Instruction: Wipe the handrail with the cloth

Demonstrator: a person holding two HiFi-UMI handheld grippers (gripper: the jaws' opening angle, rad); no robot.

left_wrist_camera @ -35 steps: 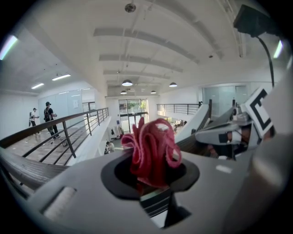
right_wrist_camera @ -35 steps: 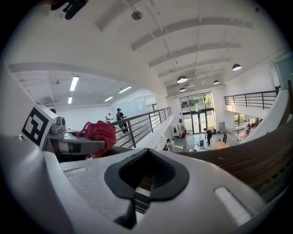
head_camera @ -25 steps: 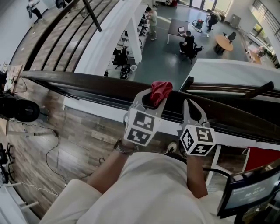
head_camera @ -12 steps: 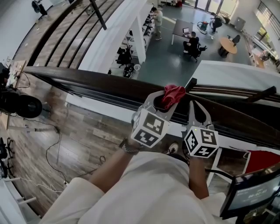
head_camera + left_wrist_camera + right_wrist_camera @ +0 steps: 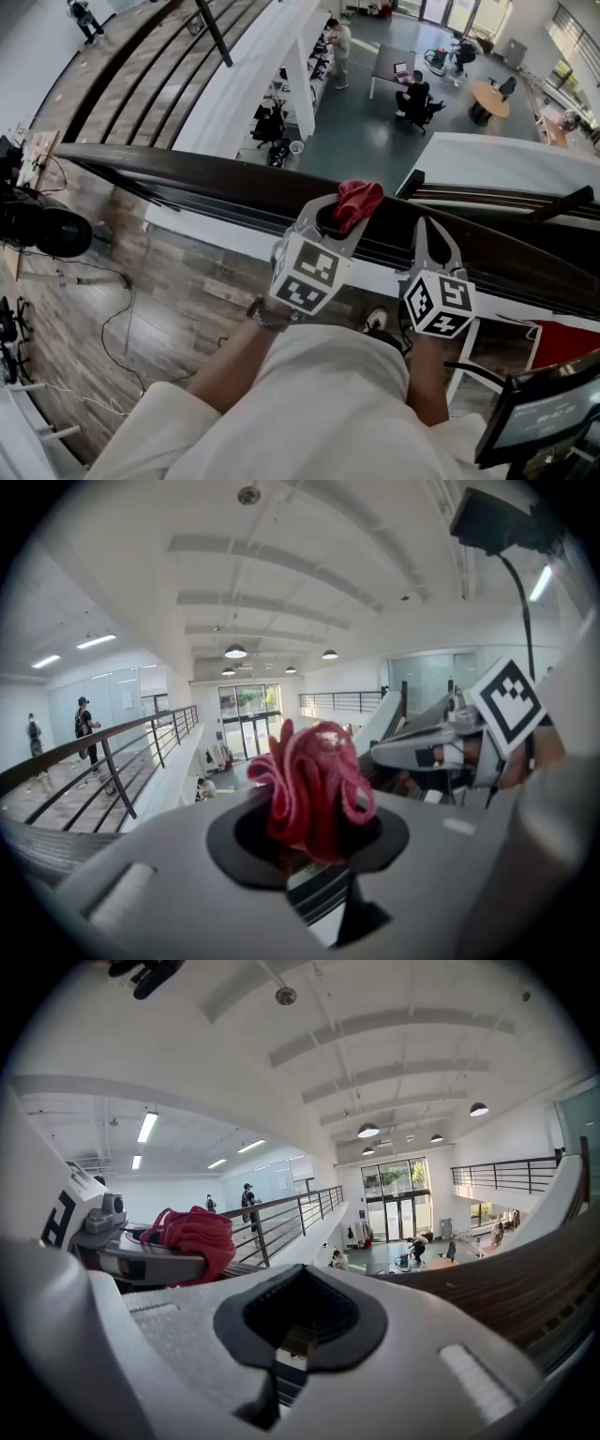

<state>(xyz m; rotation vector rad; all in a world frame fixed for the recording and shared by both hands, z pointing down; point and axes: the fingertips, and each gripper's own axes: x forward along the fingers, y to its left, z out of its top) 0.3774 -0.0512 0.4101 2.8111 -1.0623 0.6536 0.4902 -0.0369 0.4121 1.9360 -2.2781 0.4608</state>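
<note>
Left gripper point(image 5: 339, 212) pinching cloth point(image 5: 359, 199), handrail point(image 5: 187, 178) beneath, monitor point(image 5: 544, 420) nearby

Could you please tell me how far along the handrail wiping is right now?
Done: the red cloth is picked up and clamped in the left gripper. In hand: it sits over the dark handrail, though contact is unclear. Left: the wiping itself. The rail shows no wiped trace, so progress can't be judged. The right gripper is shut and empty beside it.

Bright even daylight, ceiling lamps point(image 5: 235, 652) lit; fisheye edges dark, warped.
</note>
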